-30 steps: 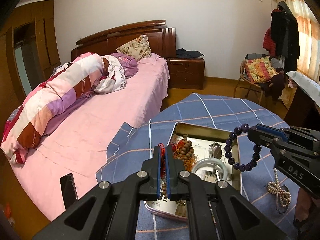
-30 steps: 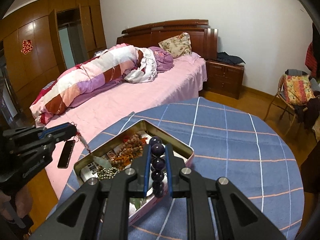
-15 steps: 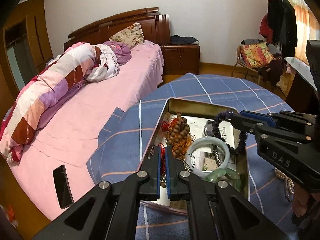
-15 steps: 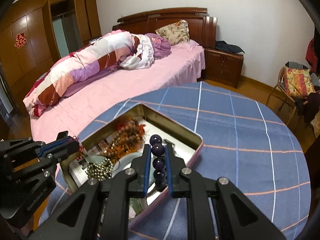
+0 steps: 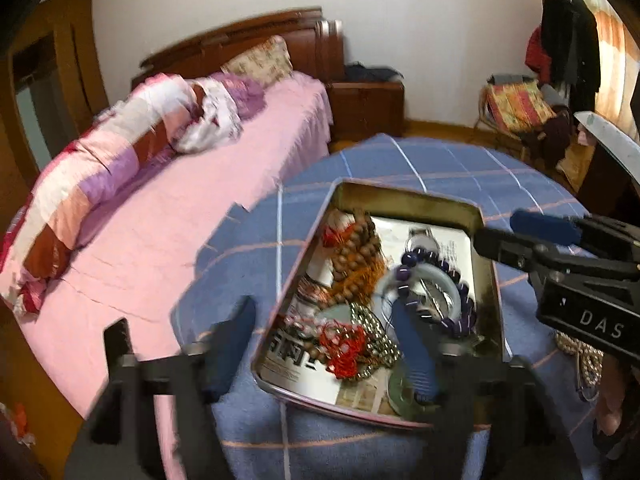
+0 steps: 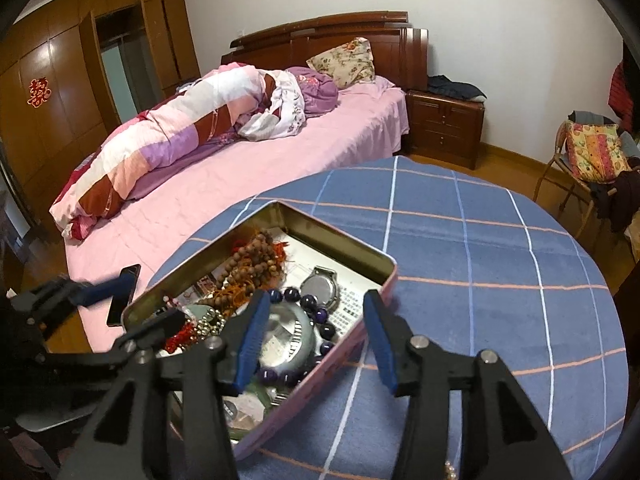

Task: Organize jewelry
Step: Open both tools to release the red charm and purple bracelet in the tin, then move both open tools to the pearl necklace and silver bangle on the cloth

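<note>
A phone [image 6: 123,294] lies at the edge of the pink bed [image 6: 224,200]. The left hand-held gripper [image 5: 320,344] is spreading, nothing between its fingers. Below lies the tin [image 6: 344,246] on the tabletop [image 6: 480,264], holding wooden beads [image 6: 256,258], a watch [image 6: 320,290] and the purple bracelet [image 6: 316,308]. The right hand-held gripper [image 6: 314,340] is spreading too, the bracelet lying loose beneath it.

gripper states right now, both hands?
Left gripper: jaws opening, nothing between them, over the tin.
Right gripper: jaws opening, nothing gripped; purple bead bracelet lies in the tin.
</note>
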The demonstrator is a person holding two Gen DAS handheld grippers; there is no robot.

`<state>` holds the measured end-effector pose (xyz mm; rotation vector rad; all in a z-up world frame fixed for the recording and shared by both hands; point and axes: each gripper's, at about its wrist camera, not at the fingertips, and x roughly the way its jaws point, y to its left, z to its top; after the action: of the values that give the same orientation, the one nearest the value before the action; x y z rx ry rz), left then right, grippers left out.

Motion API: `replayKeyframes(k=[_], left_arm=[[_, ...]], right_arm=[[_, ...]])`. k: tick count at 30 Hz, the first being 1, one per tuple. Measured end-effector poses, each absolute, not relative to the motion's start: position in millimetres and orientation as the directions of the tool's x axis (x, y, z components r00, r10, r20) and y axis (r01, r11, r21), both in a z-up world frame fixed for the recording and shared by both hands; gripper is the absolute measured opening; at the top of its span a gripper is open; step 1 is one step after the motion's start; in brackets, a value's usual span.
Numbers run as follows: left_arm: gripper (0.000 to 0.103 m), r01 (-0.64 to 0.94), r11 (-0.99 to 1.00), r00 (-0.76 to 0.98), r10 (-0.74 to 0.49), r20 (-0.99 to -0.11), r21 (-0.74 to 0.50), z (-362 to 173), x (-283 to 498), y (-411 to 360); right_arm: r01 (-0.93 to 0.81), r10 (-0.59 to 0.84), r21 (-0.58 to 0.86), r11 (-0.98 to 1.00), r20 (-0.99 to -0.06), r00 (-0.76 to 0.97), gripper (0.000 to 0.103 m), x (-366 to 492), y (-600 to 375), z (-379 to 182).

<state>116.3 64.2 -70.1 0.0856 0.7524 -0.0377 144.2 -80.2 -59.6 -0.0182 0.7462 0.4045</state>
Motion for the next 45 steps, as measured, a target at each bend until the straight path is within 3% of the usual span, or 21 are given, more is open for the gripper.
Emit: replayKeyframes(k=[21,30,39,45], left_arm=[[0.073,0.037,0.998,0.716,0.003,-0.698,0.043,-72,118,63],[0.073,0.034,0.999,0.725,0.001,-0.689,0.037,-74,101,41],[0.073,0.079,0.992,0.765,0.005,-0.644,0.102,-63,78,-1],[0.073,0.132,0.982,0.753,-0.013,-0.658,0.132,-68,73,-28]], right_arm=[[-0.336,0.338,0.14,0.931,-0.676,0.655,0.057,134,-106,-66],[-0.264,0.257,0.103,0.959,-0.707,0.659,0.063,96,-173,-77],[-0.166,0.201,0.122,0.979,-0.744,0.637,0.063,59,-228,-95],[-0.195,0.217,0.119,0.974,-0.746,0.63,0.046,57,-219,-101]])
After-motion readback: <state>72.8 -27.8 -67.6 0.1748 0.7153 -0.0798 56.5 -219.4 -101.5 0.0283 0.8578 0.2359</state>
